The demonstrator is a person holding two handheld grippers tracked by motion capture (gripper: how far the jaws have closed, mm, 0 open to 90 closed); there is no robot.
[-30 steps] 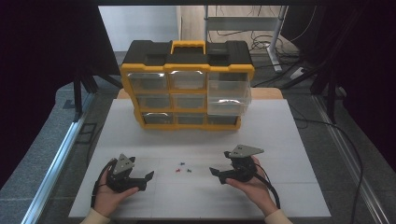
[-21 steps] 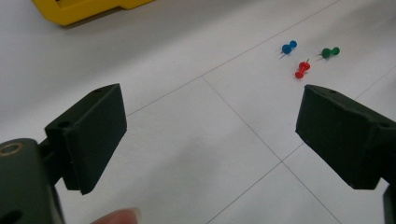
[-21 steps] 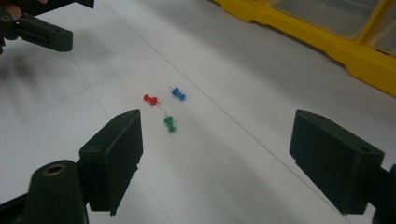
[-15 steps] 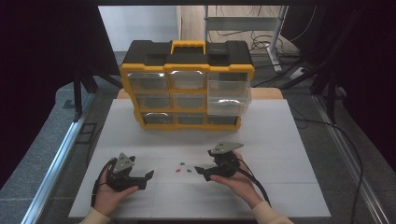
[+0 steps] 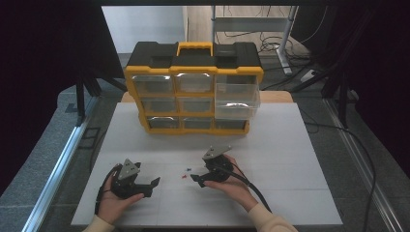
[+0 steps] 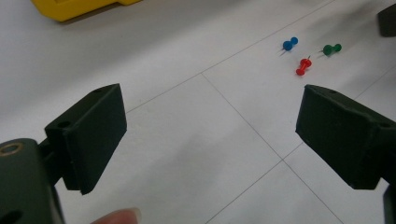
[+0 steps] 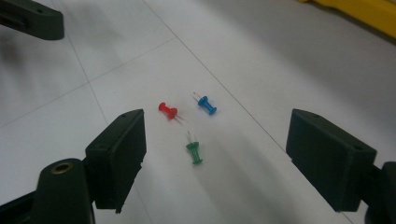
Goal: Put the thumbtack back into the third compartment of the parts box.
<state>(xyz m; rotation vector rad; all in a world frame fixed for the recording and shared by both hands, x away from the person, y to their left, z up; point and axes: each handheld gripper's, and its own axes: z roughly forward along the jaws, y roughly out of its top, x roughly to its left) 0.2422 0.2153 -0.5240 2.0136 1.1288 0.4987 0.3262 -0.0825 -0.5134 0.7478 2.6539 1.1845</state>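
Observation:
Three push pins lie close together on the white table: a red pin (image 7: 168,110), a blue pin (image 7: 207,104) and a green pin (image 7: 194,152). From above they are tiny specks, the red pin (image 5: 183,177) nearest me. My right gripper (image 5: 199,173) points left, just right of the pins, and in its own view the right gripper (image 7: 217,128) is open with the pins between and ahead of its jaws, touching none. My left gripper (image 5: 154,182) rests open at the front left, apart from the pins. Past the open left gripper (image 6: 210,107), the red pin (image 6: 302,68) lies to the upper right.
A yellow and black drawer organizer (image 5: 193,92) stands at the back of the white table (image 5: 290,159). Its right middle clear drawer (image 5: 237,101) is pulled out. A thumb tip (image 6: 119,217) shows at the bottom of the left gripper view. Cables trail from both grippers.
My right gripper has moved left and slightly forward across the table, ending right beside the pins. The left gripper has stayed where it was.

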